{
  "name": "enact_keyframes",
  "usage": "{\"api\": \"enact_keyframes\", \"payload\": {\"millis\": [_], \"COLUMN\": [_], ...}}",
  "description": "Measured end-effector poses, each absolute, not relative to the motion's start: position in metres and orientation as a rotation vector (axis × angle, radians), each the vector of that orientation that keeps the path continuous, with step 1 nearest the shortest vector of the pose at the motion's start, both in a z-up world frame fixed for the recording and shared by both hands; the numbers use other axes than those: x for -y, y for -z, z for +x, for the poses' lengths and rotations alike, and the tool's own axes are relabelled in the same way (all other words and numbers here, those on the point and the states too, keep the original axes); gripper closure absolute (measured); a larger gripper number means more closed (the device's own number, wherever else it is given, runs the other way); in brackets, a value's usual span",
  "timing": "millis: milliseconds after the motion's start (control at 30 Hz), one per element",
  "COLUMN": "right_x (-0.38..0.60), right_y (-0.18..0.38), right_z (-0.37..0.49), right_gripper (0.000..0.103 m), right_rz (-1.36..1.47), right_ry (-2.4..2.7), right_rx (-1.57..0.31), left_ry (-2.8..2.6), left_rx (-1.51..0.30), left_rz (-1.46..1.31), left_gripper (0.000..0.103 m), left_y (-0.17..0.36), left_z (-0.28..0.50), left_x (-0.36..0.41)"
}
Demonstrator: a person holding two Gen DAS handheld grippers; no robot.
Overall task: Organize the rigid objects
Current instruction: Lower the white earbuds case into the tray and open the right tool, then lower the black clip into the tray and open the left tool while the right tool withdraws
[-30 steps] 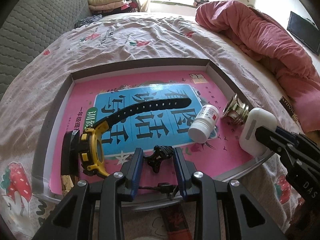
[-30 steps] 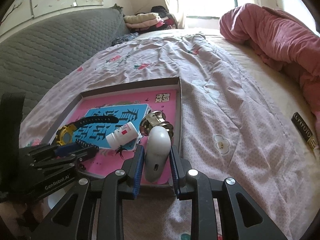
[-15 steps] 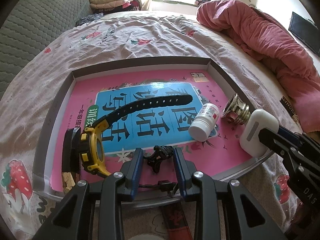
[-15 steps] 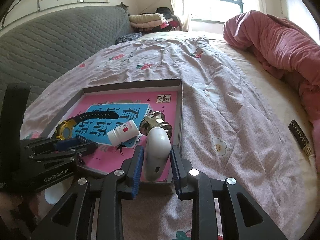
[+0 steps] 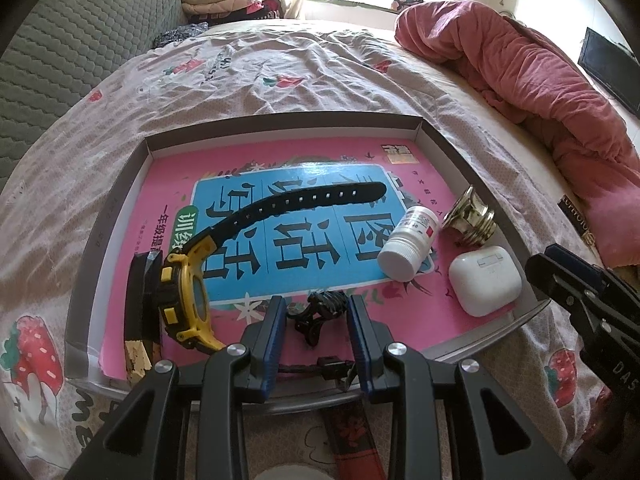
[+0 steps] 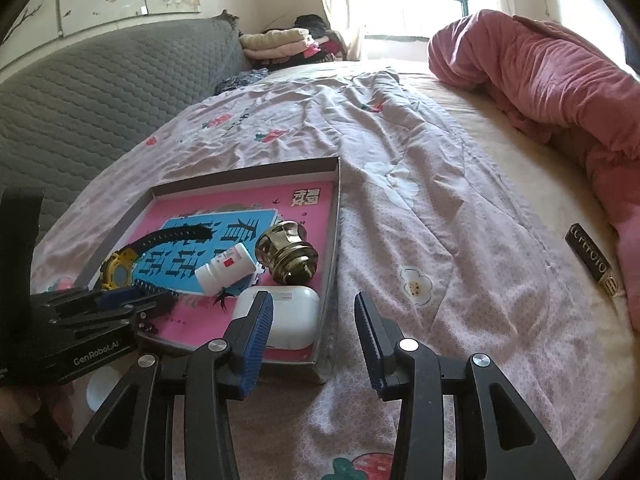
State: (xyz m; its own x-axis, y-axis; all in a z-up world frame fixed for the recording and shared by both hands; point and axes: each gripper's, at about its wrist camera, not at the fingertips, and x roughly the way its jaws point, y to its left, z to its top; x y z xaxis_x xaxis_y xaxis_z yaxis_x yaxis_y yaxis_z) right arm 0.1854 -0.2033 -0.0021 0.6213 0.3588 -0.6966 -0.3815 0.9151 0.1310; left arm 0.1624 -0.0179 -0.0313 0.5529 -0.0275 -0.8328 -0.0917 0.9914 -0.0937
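My right hand-held gripper point(image 6: 314, 330) opening, nothing between jaws; white earbud case point(image 5: 485, 280) lies in tray point(image 5: 476, 172) on bed's floral sheet point(image 6: 420, 208). My left hand-held gripper point(image 5: 316, 314) part-open around black clip point(image 5: 323, 312), contact unclear. Pink quilt point(image 6: 540, 68), grey headboard point(image 6: 100, 92), window behind.

A bed point(image 6: 460, 216) in a flowered sheet carries a shallow tray point(image 5: 132, 184), a pink quilt point(image 6: 560, 80) and a black case point(image 6: 592, 260).

In the tray point(image 5: 448, 152), earbud case point(image 5: 485, 283) lies right of bottle point(image 5: 408, 243).
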Motion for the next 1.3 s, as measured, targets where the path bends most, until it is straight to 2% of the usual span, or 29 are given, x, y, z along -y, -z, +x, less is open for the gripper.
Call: {"api": "enact_keyframes", "payload": {"millis": [167,267,567,867,967,1300], "right_x": [0.199,0.198,0.200,0.195,0.194,0.193], "right_y": [0.003,0.003,0.003,0.001,0.000,0.000], "right_z": [0.185,0.184,0.184,0.183,0.181,0.180], "right_gripper": [0.058,0.052,0.043,0.041,0.034,0.033], "right_rz": [-0.047,-0.051,-0.030,-0.041,-0.043,-0.058], "right_ry": [-0.435,-0.439,-0.433,-0.444,-0.448,-0.445], "right_rx": [-0.794,-0.792,-0.792,-0.777,-0.771,-0.764], "left_ry": [-0.038,-0.042,-0.043,-0.021,-0.017,-0.012], "left_rx": [-0.989,-0.988,-0.988,-0.976,-0.974,-0.967], "left_rz": [-0.136,-0.135,-0.116,-0.136,-0.144,-0.144], "left_gripper": [0.071,0.071,0.071,0.071,0.071,0.071], "left_y": [0.031,0.031,0.029,0.024,0.022,0.017], "left_z": [0.162,0.162,0.159,0.151,0.148,0.140], "left_x": [0.017,0.018,0.020,0.017,0.016,0.014]}}
